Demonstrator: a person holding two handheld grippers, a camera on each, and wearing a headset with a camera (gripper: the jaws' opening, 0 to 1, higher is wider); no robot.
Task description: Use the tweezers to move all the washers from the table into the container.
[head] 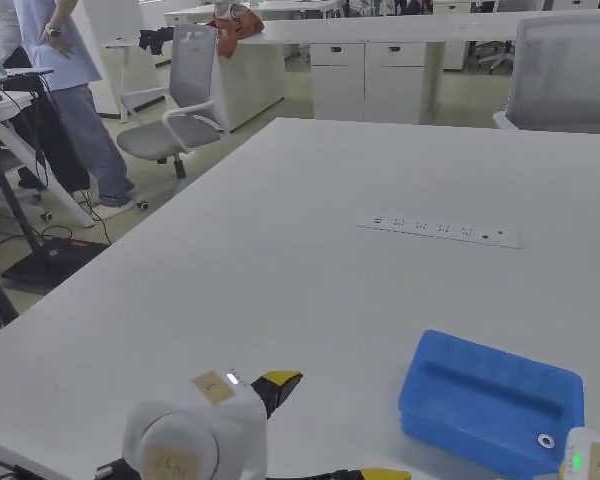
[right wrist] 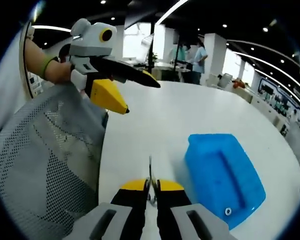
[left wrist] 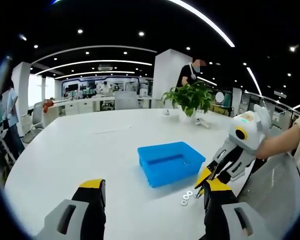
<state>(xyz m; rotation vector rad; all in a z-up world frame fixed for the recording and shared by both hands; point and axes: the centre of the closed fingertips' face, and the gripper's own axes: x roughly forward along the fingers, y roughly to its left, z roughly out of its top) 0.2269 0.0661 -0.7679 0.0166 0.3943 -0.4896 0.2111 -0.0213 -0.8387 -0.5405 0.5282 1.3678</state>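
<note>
A blue container [head: 480, 385] sits on the white table [head: 280, 260], with one washer [head: 546, 441] lying inside near its corner. That washer [right wrist: 228, 211] lies at the near end of the container [right wrist: 220, 170] in the right gripper view. Two washers [left wrist: 186, 198] rest on the table just in front of the container [left wrist: 167, 162]. My right gripper [right wrist: 151, 186] is shut on thin metal tweezers [right wrist: 150, 170], which point at the bare tabletop left of the container. My left gripper [left wrist: 155, 186] is open and holds nothing. In the head view it [head: 335, 428] hovers at the bottom left of the container.
A power strip [head: 438, 231] is set into the table beyond the container. A potted plant [left wrist: 190, 97] stands at the table's far side. A mesh office chair [right wrist: 45, 150] is close beside the table. A person [head: 65, 90] stands at the far left among chairs and desks.
</note>
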